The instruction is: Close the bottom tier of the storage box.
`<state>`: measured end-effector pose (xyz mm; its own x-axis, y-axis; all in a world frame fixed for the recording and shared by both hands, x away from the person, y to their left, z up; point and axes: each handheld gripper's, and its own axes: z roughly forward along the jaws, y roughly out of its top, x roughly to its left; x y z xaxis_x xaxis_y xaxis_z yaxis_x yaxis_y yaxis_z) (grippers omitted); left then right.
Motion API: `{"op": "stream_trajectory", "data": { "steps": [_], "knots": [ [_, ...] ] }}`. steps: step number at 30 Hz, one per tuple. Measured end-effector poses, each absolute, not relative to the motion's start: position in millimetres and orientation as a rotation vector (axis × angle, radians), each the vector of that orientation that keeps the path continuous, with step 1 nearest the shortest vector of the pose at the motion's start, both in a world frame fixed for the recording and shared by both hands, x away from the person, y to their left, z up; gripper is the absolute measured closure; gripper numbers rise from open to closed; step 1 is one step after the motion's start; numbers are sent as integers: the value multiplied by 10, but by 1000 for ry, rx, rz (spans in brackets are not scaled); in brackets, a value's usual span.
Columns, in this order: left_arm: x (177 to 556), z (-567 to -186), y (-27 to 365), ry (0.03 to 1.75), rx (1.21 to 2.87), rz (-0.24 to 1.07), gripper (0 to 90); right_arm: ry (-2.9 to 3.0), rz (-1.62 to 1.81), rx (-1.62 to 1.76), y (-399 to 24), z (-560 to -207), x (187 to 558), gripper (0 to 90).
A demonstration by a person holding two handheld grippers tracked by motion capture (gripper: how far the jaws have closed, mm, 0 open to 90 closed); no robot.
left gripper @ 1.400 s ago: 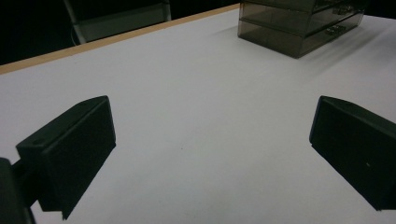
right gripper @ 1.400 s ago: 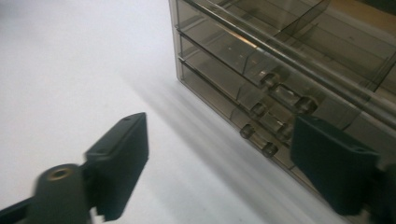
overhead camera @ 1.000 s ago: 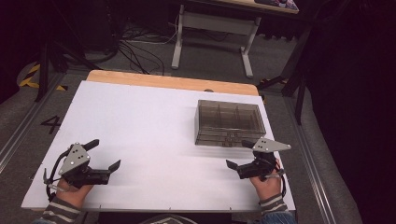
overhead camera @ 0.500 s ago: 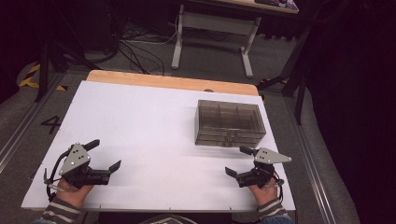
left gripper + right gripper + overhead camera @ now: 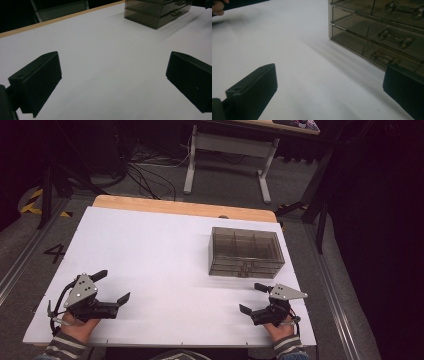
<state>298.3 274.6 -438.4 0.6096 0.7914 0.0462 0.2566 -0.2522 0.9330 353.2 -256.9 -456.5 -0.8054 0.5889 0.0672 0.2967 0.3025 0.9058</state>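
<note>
Resting wide open on the counter (image 5: 165, 245), both the left tool (image 5: 114, 287) and right tool (image 5: 254, 298) leave the smoky drawer cabinet (image 5: 245, 251) untouched, drawers shut.

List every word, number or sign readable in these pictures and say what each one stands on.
"4": a dark numeral on the grey floor left of the white table, in the high view.
Yellow-and-black hazard stripes, no wording, on that floor farther back.
The smoky drawer box and each hand-held gripper carry no readable text.
</note>
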Motion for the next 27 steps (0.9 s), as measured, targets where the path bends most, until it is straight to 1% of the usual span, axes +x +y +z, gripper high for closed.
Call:
{"op": "stream_trajectory", "data": {
  "steps": [27],
  "knots": [
    [2983, -4393, 2741, 841, 1798, 640, 5, 2274, 1483, 806, -2573, -4557, 3541, 4]
  ]
}}
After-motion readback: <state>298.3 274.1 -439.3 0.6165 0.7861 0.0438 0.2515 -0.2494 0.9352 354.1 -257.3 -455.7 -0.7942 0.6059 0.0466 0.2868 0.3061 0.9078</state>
